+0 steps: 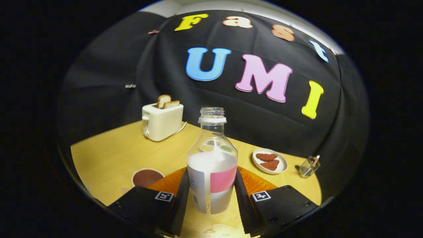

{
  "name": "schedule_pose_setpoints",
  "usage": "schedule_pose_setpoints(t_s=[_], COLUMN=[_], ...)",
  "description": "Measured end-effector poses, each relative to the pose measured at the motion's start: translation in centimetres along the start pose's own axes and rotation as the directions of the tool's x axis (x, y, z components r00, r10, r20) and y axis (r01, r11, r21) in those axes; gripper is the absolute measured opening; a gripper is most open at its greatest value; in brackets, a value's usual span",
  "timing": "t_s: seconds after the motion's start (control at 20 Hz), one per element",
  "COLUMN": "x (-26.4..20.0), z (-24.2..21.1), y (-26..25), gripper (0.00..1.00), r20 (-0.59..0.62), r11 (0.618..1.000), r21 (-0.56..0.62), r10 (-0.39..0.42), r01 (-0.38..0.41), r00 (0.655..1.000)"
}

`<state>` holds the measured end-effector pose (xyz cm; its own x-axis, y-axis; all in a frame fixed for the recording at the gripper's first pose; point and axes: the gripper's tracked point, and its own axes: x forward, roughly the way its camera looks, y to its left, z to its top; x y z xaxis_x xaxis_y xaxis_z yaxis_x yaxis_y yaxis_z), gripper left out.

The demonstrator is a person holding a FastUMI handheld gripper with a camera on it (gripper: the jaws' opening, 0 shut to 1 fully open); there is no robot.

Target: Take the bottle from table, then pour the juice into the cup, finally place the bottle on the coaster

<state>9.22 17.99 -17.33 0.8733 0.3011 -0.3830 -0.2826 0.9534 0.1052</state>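
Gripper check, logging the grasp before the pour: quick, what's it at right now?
Gripper: shut on the bottle, one finger pressed on each side of its lower body; bottle upright, cap off.

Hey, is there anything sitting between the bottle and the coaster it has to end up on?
Nothing visible. The gripper has both fingers pressed on the bottle, held upright with its cap off. The coaster lies on the table just ahead of one finger, with bare tabletop between. The toaster stands well beyond.

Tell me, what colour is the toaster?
Cream white, in the gripper view; the toaster stands beyond the bottle held in the jaws.
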Motion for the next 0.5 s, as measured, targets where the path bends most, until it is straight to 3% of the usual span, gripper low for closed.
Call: schedule_pose_setpoints(t_s=[0.1,0.3,0.5], x=[0.9,3.5,7.2], z=[1.3,4.8,2.7], y=[-1.2,-5.0,-5.3], gripper=[0.71,0.71,0.71], r20=[0.066,0.259,0.254], r11=[0.994,0.995,0.997], r21=[0.108,0.053,0.036], r10=[0.002,-0.092,-0.072], r01=[-0.009,0.081,0.065], r00=[0.998,0.962,0.964])
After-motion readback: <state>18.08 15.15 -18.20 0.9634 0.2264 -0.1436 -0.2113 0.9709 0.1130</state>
